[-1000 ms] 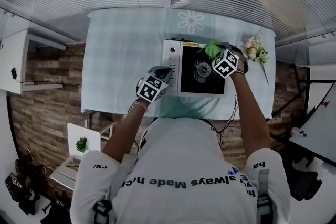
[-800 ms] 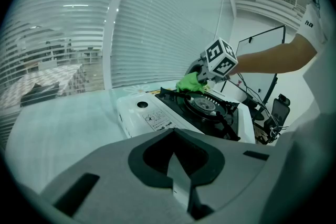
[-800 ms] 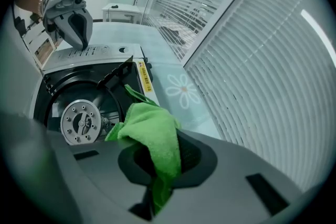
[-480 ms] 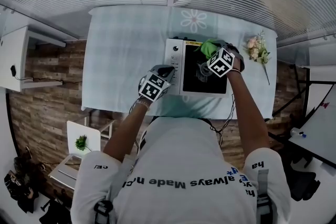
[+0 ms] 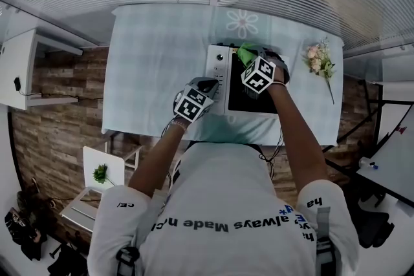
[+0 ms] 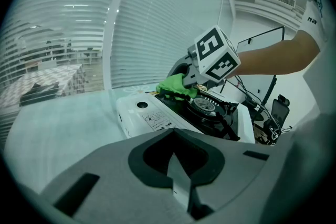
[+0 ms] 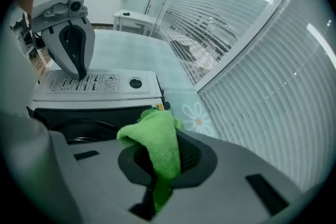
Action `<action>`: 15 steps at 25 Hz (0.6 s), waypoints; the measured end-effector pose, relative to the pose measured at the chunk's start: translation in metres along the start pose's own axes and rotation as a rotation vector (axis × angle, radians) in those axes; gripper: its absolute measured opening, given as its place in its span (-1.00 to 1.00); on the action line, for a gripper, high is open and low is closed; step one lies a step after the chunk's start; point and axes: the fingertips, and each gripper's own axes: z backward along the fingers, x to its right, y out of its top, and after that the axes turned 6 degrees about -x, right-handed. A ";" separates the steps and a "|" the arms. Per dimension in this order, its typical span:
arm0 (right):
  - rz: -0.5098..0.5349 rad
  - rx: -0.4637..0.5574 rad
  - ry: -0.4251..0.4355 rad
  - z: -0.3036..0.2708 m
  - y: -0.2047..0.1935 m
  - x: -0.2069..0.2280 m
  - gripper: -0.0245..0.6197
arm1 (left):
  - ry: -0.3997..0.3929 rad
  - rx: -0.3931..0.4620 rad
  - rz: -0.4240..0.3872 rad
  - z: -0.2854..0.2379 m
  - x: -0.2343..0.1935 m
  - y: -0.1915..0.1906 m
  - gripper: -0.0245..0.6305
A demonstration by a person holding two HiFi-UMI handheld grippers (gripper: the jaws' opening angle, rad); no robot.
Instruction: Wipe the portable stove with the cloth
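Observation:
A portable stove (image 5: 218, 71) with a white control panel and black top stands on the table. My right gripper (image 5: 253, 64) is shut on a green cloth (image 5: 245, 52) and holds it at the far left corner of the black top. In the right gripper view the cloth (image 7: 157, 139) hangs out of the jaws over the stove's (image 7: 100, 84) rim. My left gripper (image 5: 206, 85) is shut with nothing in it, its tips resting on the white panel (image 6: 152, 115). The left gripper view shows the cloth (image 6: 176, 86) beside the burner (image 6: 206, 105).
A bunch of artificial flowers (image 5: 320, 61) lies at the table's right end. The tablecloth (image 5: 162, 55) is pale check with a daisy print (image 5: 242, 22). Window blinds run close behind the table. A white side table (image 5: 19, 68) stands at the left.
My right gripper has carried the green cloth leftward along the stove's far edge, from the right side to the left corner of the black top. The left gripper has stayed on the panel.

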 end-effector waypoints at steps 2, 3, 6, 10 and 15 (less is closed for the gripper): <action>-0.017 0.016 0.003 0.001 0.001 -0.001 -0.85 | 0.000 0.000 0.000 0.001 0.000 -0.001 -0.89; -0.024 0.025 0.007 0.001 0.001 -0.001 -0.85 | 0.000 0.000 -0.001 0.001 0.000 -0.001 -0.89; -0.035 0.034 -0.004 0.005 -0.001 0.003 -0.84 | -0.006 -0.001 -0.004 0.002 0.000 -0.001 -0.89; -0.079 0.065 -0.086 0.029 0.004 0.018 -0.84 | -0.010 -0.004 -0.009 0.002 0.000 -0.002 -0.89; -0.028 0.150 -0.154 0.066 0.034 0.012 -0.84 | -0.016 -0.002 -0.009 0.003 -0.001 -0.002 -0.89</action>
